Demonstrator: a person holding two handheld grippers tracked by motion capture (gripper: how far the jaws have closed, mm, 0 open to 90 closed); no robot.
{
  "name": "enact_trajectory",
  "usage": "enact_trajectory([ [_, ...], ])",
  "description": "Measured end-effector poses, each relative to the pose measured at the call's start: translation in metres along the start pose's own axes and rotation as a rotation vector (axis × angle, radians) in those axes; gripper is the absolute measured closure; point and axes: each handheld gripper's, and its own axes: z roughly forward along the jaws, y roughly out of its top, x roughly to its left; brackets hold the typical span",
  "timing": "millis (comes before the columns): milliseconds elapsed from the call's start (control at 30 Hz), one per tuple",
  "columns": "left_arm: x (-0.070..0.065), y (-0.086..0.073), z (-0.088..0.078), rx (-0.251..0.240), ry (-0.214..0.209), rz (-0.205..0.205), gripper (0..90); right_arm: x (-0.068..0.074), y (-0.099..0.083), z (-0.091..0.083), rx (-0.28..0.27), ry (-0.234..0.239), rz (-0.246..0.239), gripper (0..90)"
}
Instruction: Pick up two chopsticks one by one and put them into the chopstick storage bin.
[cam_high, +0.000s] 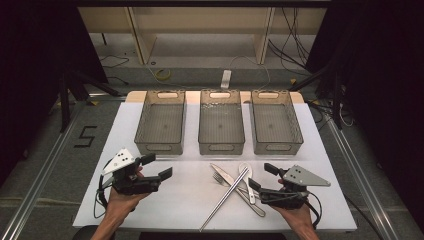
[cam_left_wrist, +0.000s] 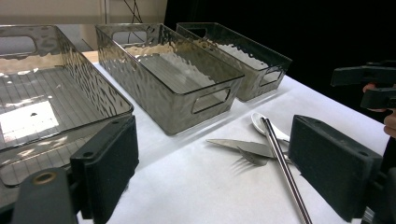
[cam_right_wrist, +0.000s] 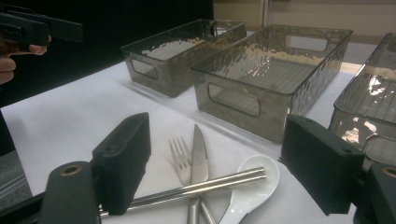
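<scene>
A small pile of cutlery lies on the white table (cam_high: 190, 200): a knife (cam_high: 226, 177), a fork (cam_high: 218, 178), a white spoon (cam_high: 244, 169) and a pair of metal chopsticks (cam_high: 225, 200) laid slantwise over them. My left gripper (cam_high: 159, 166) hovers to the left of the pile, open, nothing between its jaws. My right gripper (cam_high: 261, 176) sits just right of the pile, open too and holding nothing. In the right gripper view the fork (cam_right_wrist: 180, 151), knife (cam_right_wrist: 199, 154), spoon (cam_right_wrist: 252, 184) and chopsticks (cam_right_wrist: 210, 186) lie close ahead of the spread jaws.
Three smoky see-through bins stand side by side behind the cutlery: left (cam_high: 160, 146), middle (cam_high: 221, 146), right (cam_high: 278, 146); nothing shows inside them. Bare white tabletop lies between my left gripper and the pile. The table's front edge is close to both hands.
</scene>
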Motion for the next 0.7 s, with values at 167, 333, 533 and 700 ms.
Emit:
enact_trajectory([
  [167,-0.001,0.000,0.001,0.010,0.005,-0.001,15.4,0.000,0.001,-0.001,-0.005,-0.005,-0.004,25.3],
  [333,-0.002,-0.001,0.002,0.010,0.017,0.003,15.9,0.000,0.002,-0.002,-0.012,-0.008,-0.003,25.3],
  [533,-0.005,0.000,0.007,0.047,0.010,0.023,16.1,0.001,0.003,-0.004,-0.020,-0.012,-0.012,25.3],
  [700,-0.009,0.004,0.021,0.148,-0.011,0.046,17.5,-0.001,0.003,-0.003,-0.011,-0.012,-0.009,24.8],
])
